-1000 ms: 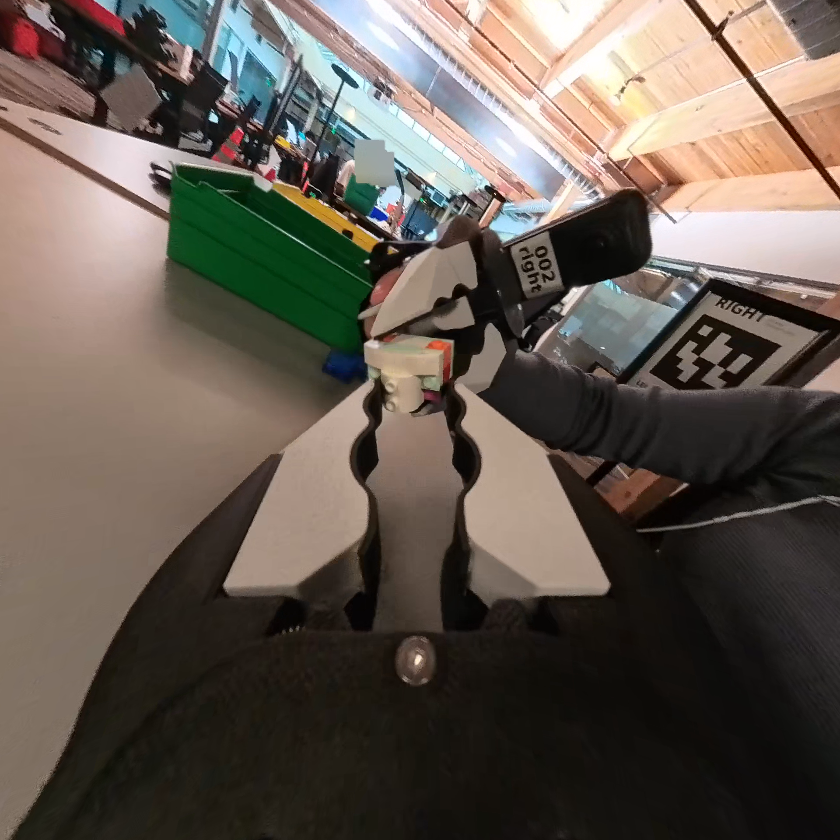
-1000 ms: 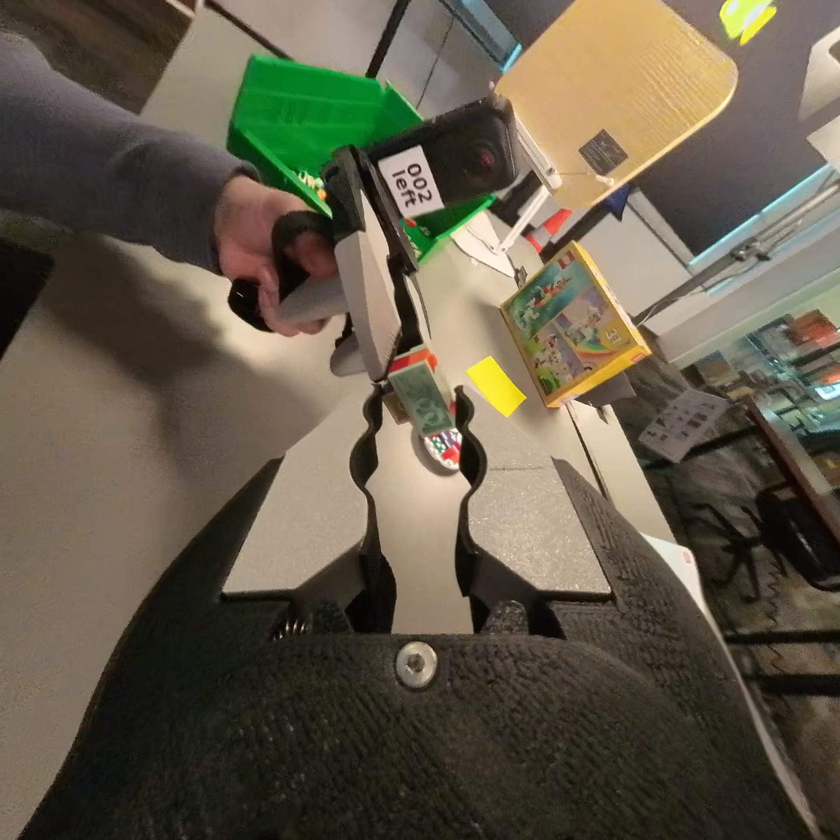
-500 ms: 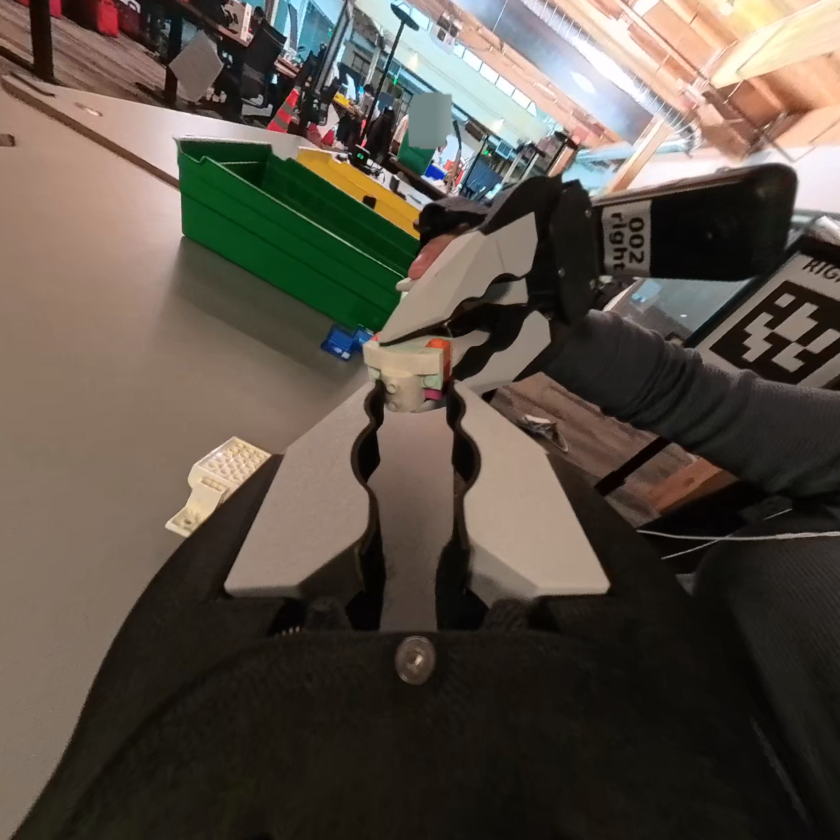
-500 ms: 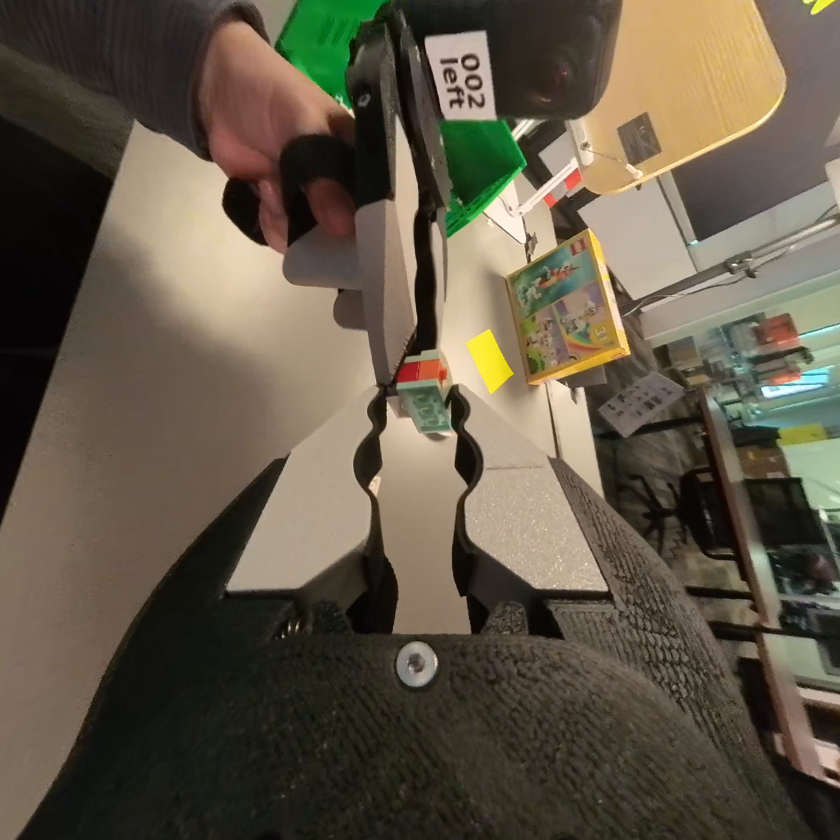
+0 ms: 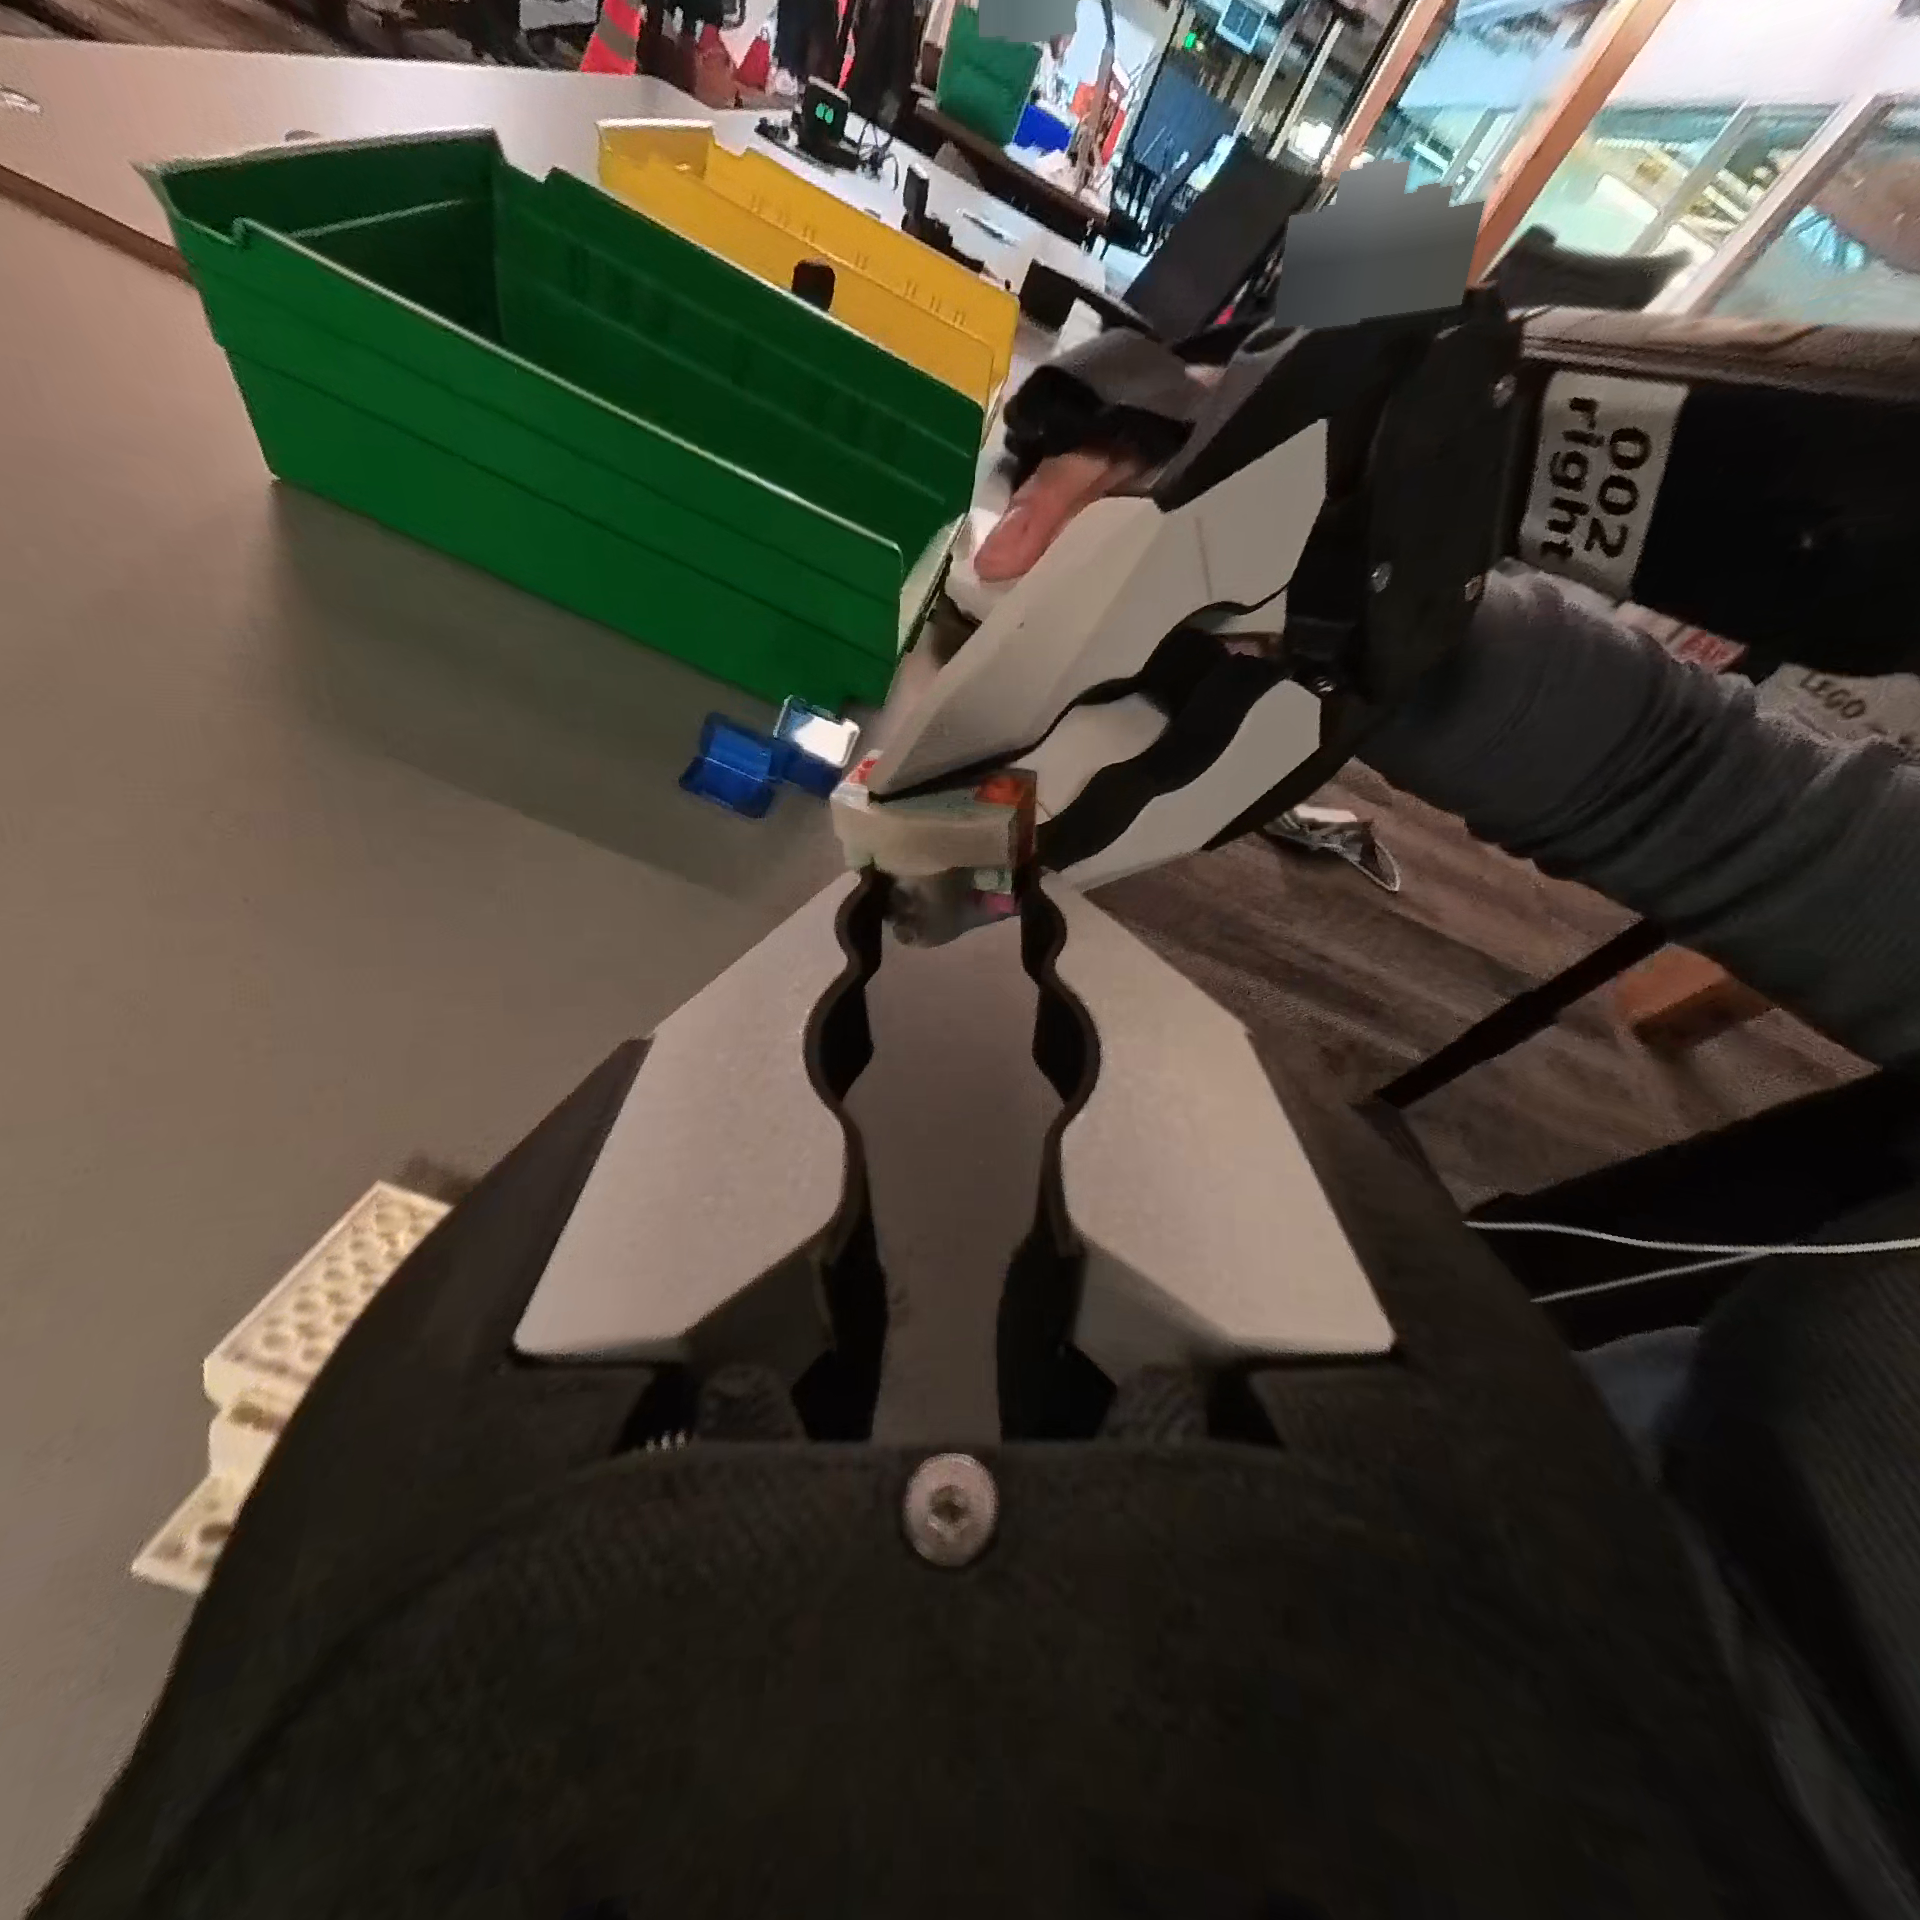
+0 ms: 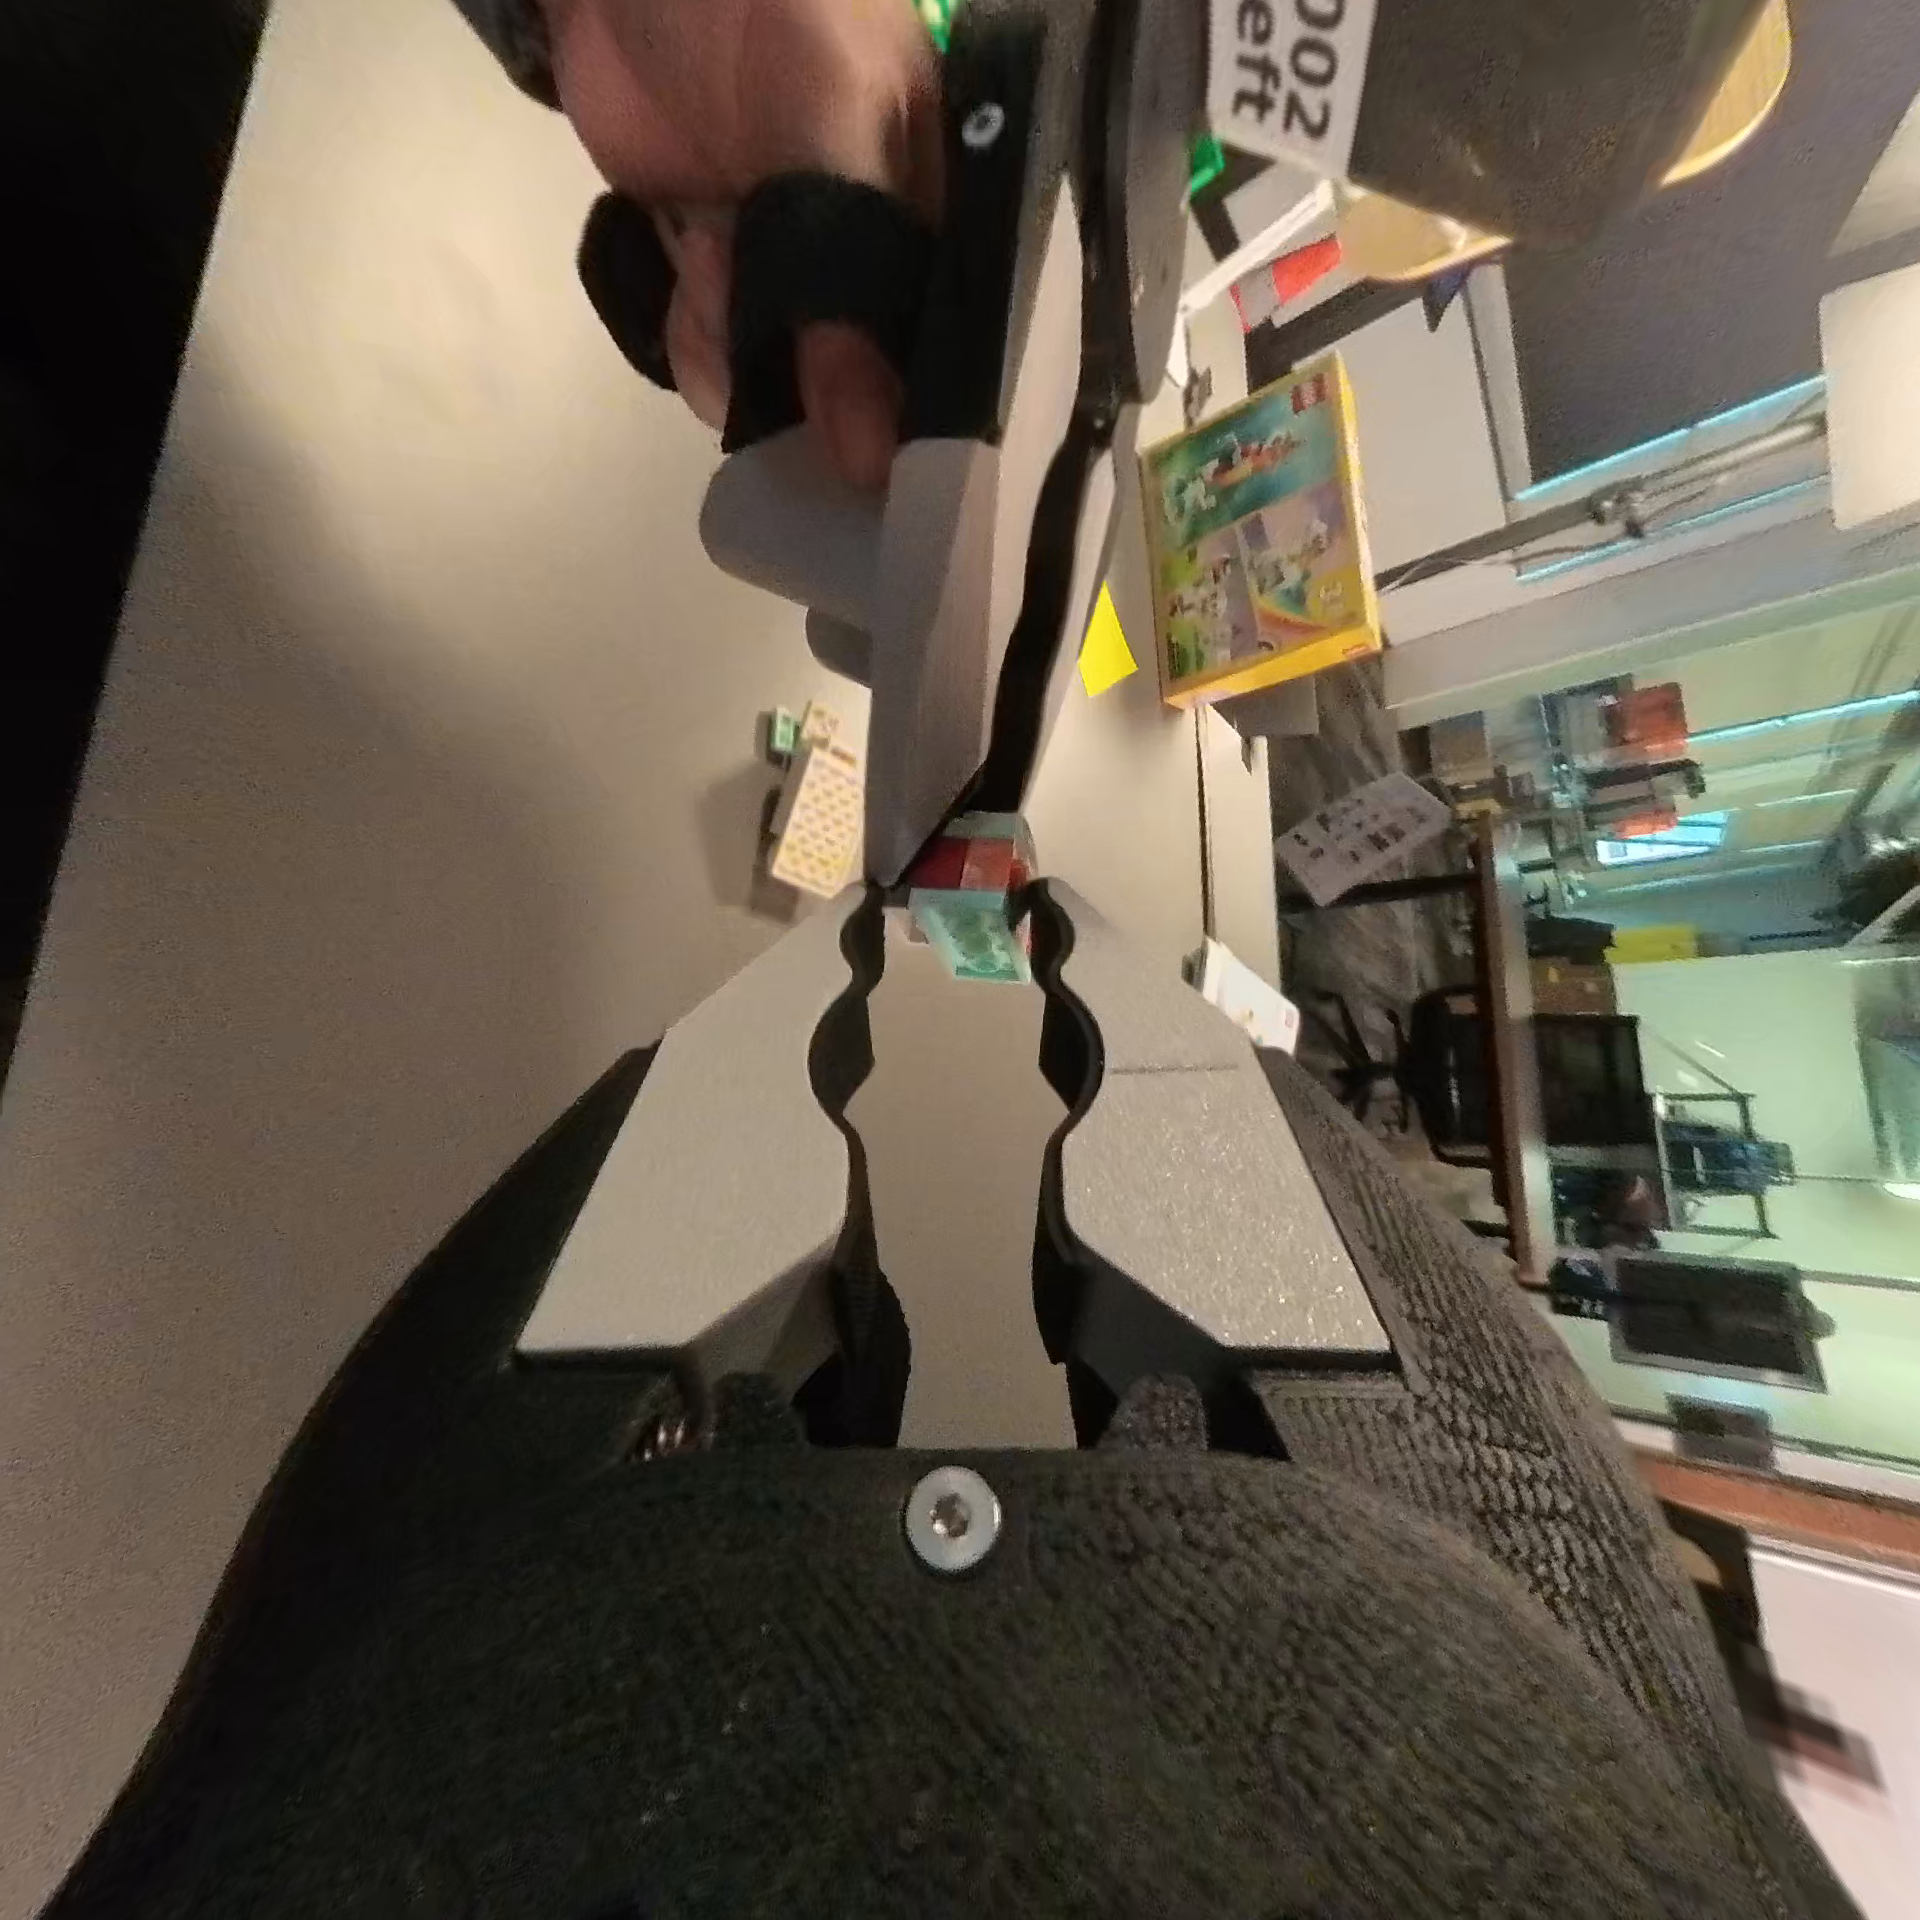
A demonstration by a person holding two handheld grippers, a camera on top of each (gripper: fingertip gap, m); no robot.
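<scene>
Two hand-held grippers are meeting tip to tip on one small brick assembly (image 5: 930, 831), which is hanging in the air above the surface (image 5: 312, 831), in front of the near corner of the green bin (image 5: 540, 457). The left hand-held gripper (image 5: 943, 894) is pinching the lower part of the assembly between its fingertips, its jaws narrowed to the width of the bricks. The right hand-held gripper (image 6: 951, 914) is closing on the mint-green plate at the assembly's other side, and in the left wrist view it is coming in from the right and above, at a steep angle to the left one. Neither is nearer: both are touching the assembly. Its long axis is lying roughly across the left gripper's fingers, with the red and orange bricks on the side facing the right one.

Just in front of the green bin's corner, some blue pieces (image 5: 743, 764) are lying on the surface. Behind the green bin a yellow bin (image 5: 810, 249) is standing. A cream studded plate (image 6: 821, 821) is lying on the surface below the grippers. A yellow toy box (image 6: 1257, 540) is lying farther off, a yellow paper slip (image 6: 1103, 649) beside it.
</scene>
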